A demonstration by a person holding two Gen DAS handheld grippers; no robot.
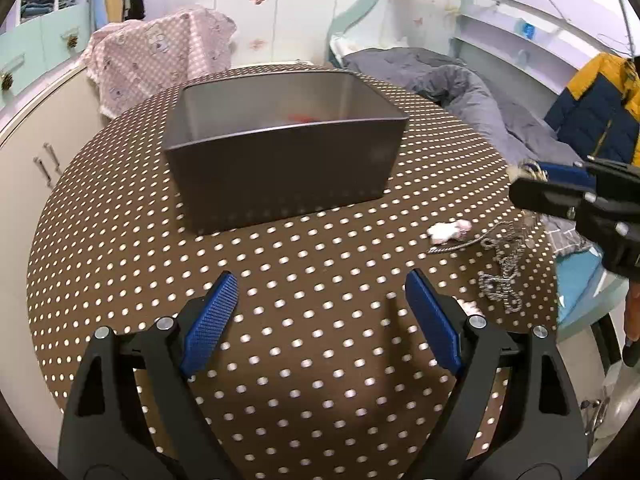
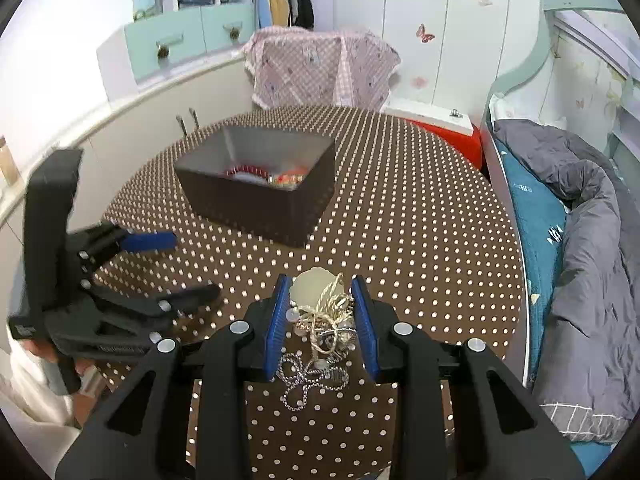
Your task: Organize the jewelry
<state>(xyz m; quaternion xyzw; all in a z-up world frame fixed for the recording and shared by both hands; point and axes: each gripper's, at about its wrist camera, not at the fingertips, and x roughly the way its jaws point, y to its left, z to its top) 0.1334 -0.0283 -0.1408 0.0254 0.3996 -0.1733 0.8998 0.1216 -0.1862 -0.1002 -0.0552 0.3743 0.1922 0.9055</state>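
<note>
the right gripper (image 2: 320, 320), low in the middle of its own view, is pinching a pale gold chain with a shell pendant (image 2: 320, 300) between its 2 blue pads, presumably so it can be carried to the box. a silver chain (image 2: 310, 380) trails beneath it on the dotted tablecloth (image 2: 420, 240); whether the 2 are tangled i cannot tell.

the grey box (image 2: 260, 188) sits in the upper middle of that frame, well apart from the catch, open-topped and already holding red beads (image 2: 248, 170), so it looks like the collecting place.

the left gripper (image 1: 320, 300), at the bottom of the left wrist view, hangs spread wide over bare cloth with nothing between its pads, seemingly waiting its turn.
</note>
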